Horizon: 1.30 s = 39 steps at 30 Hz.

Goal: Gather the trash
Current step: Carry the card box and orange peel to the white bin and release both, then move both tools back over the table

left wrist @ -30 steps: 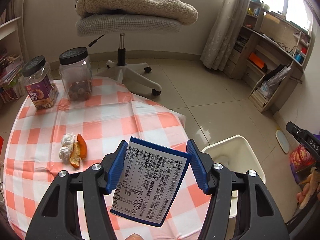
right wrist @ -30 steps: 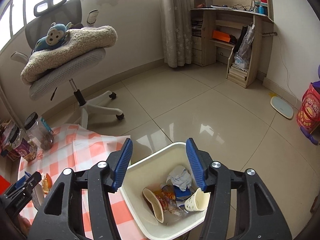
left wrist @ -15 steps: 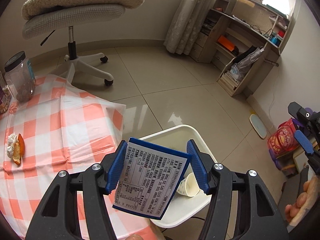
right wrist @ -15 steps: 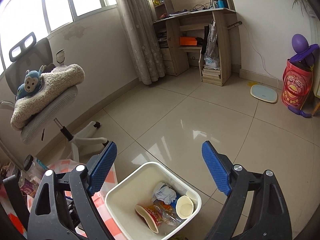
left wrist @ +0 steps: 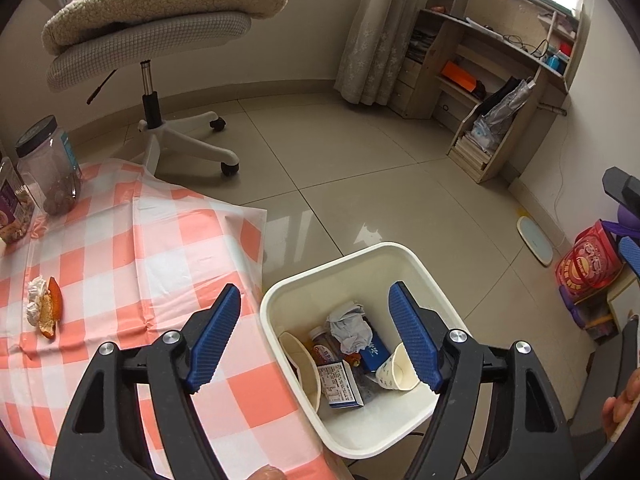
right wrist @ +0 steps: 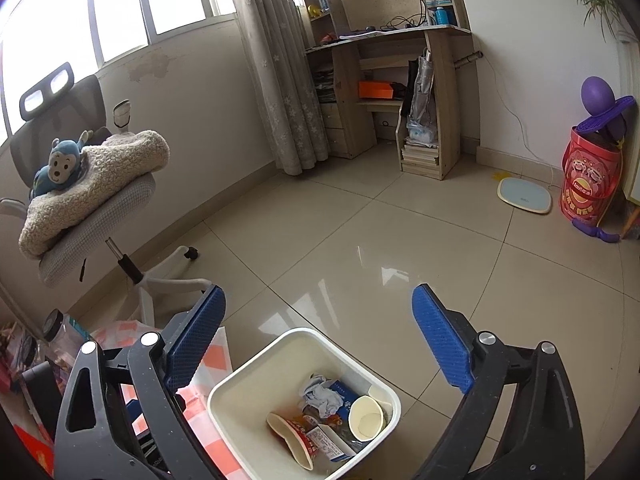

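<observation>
My left gripper [left wrist: 316, 328] is open and empty above the white trash bin [left wrist: 340, 272] beside the table. The blue-edged carton [left wrist: 340, 384] lies inside the bin with a paper cup [left wrist: 394, 366], crumpled tissue [left wrist: 348, 326] and wrappers. My right gripper [right wrist: 318, 336] is open and empty, higher up, looking down at the same bin [right wrist: 248, 380]. On the checked tablecloth [left wrist: 120, 240] lie orange peel [left wrist: 50, 312] and a tissue wad [left wrist: 35, 298].
Two lidded jars [left wrist: 50, 168] stand at the table's far left. A swivel chair [left wrist: 160, 32] with a blanket stands behind the table. A desk with shelves [left wrist: 492, 80], a scale [left wrist: 534, 236] and a red bucket [left wrist: 588, 260] line the right wall.
My left gripper swung from the table to over the bin, opened and let go of the carton, which now lies in the bin. My right gripper opened wider and rose.
</observation>
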{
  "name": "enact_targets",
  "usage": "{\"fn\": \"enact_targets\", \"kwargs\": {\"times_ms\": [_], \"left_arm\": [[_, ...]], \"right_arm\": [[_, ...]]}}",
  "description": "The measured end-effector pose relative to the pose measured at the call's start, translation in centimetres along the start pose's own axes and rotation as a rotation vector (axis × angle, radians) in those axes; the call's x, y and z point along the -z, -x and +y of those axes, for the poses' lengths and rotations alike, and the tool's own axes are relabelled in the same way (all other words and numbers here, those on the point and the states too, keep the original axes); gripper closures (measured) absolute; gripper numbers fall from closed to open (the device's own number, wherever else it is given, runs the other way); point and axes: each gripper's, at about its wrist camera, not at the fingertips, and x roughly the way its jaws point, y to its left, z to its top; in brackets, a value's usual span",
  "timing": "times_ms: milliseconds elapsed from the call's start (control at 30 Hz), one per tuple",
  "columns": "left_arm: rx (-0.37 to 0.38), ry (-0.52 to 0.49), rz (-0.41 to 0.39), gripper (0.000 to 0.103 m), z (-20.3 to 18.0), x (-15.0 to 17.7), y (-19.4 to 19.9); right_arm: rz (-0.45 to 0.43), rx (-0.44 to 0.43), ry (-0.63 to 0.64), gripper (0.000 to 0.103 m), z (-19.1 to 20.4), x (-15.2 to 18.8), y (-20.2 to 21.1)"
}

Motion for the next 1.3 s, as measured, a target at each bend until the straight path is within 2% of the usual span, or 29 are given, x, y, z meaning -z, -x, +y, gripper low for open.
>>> {"fn": "enact_targets", "kwargs": {"times_ms": [133,600,767,867,1000,1100,1200,1300], "left_arm": [[-0.049,0.0,-0.017,0.026,2.3,0.3,0.5],[-0.23,0.079,-0.041,0.018,12.8,0.9,1.8],[-0.329,0.103,-0.017,0.018,16.9,0.7,1.5],[-0.414,0.12,0.006,0.018,20.1,0.9,1.1],[-0.467,0.189,0.073,0.018,25.6,1.5,-0.1],[-0.441,0.279,0.118,0.018,29.9,2.3,-0.9],[-0.364,0.402,0.15,0.019,33.7,3.3,-1.6],[-0.293,0.496,0.16,0.023,35.9,4.1,-2.2]], "right_arm": [[0.014,-0.006,0.053,0.007,2.1,0.9,-0.3],[0.056,-0.002,0.338,0.007,12.4,5.6,-2.4],[0.08,-0.038,0.39,0.007,15.8,7.2,-2.6],[0.098,-0.061,0.414,0.007,17.7,8.1,-2.9],[0.13,-0.087,0.442,0.007,19.6,9.2,-3.3],[0.15,-0.108,0.449,0.007,20.9,10.0,-3.6],[0.177,-0.13,0.454,0.007,22.0,10.7,-3.9],[0.218,-0.153,0.465,0.007,23.1,11.6,-4.5]]}}
